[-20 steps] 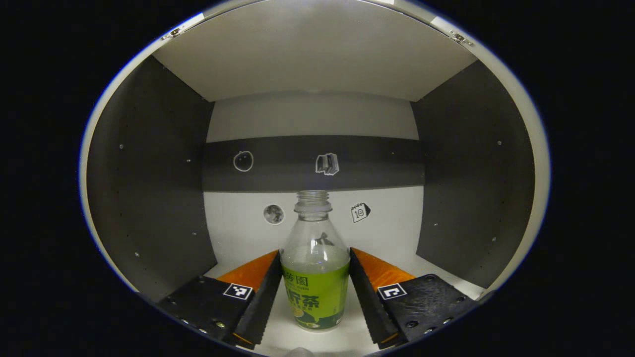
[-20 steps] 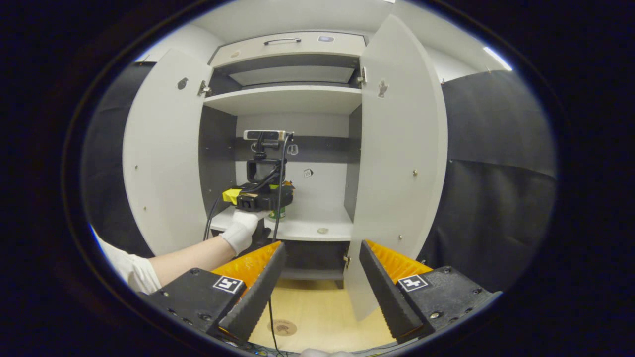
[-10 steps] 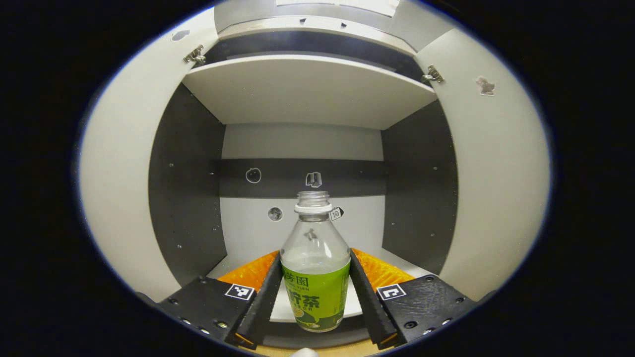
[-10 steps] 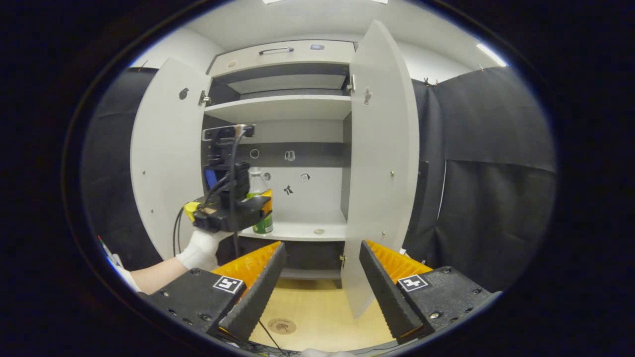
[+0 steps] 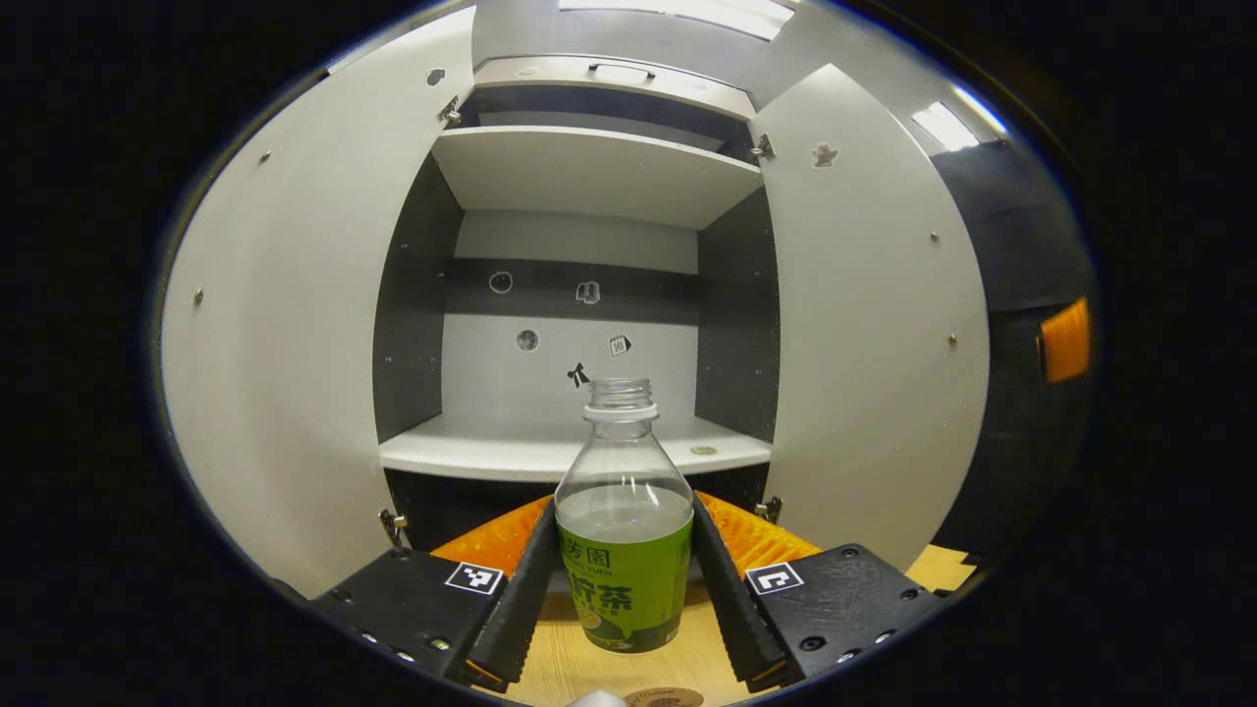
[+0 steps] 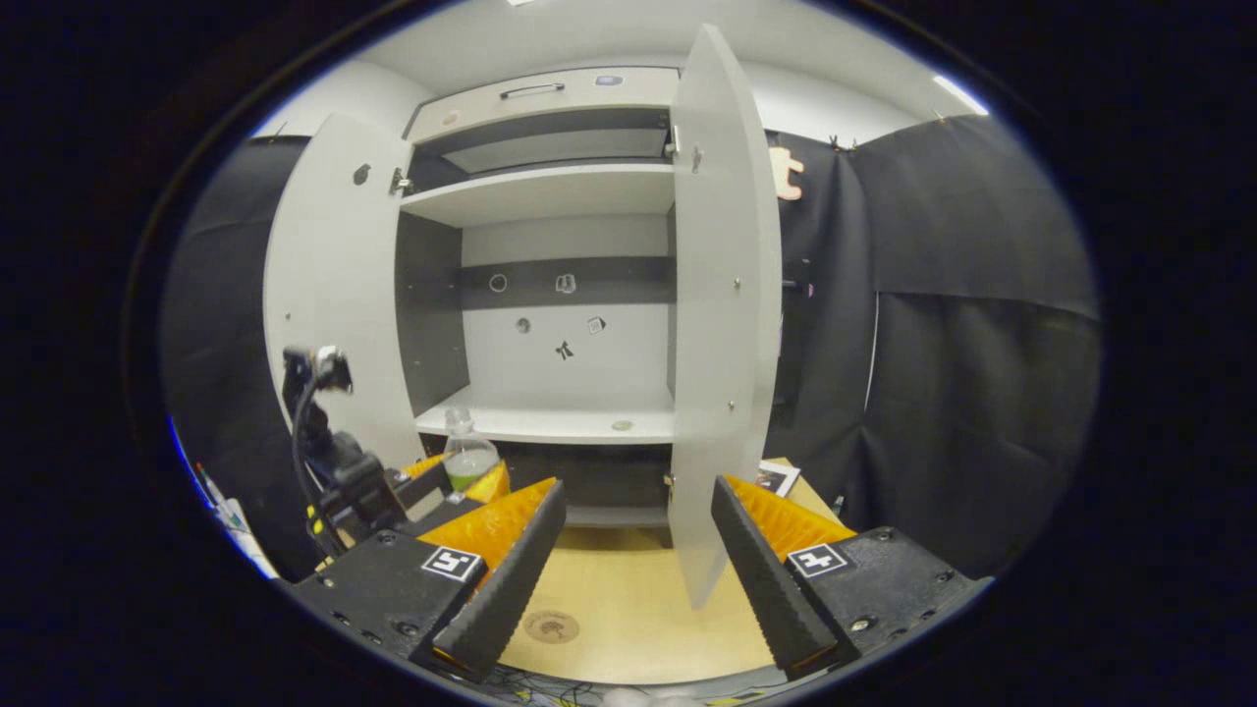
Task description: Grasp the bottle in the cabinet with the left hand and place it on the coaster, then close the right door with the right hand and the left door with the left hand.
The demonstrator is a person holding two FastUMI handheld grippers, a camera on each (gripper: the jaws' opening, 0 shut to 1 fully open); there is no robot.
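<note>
**A:** Where is the bottle point(image 5: 623, 530)?

**B:** Out of the cabinet point(image 5: 574, 452) and in the air, upright, in front of the shelf's front edge and above the wooden tabletop point(image 5: 570, 668). The left gripper point(image 5: 623, 579) pinches it, one finger on each side of the green label, so the weight sits low and the uncapped neck points up. With liquid inside and no cap, upright is the sensible way to carry it.

**A:** And the coaster?

**B:** A round coaster point(image 6: 551, 625) lies on the tabletop near its front edge, in front of the cabinet. In the left gripper view it peeks in just under the bottle point(image 5: 668, 698), so I judge the bottle is nearly over it and lowering is what remains of this step.

**A:** The other hand?

**B:** The right gripper point(image 6: 633, 560) is spread and empty, well apart from the bottle, with the right door point(image 6: 722, 314) straight ahead of it, edge-on. That looks like waiting for its own turn.

**A:** Doors?

**B:** Both stand wide open; the left door point(image 5: 285, 324) is beside the left gripper's path, leaving room to bring the bottle down first.
</note>
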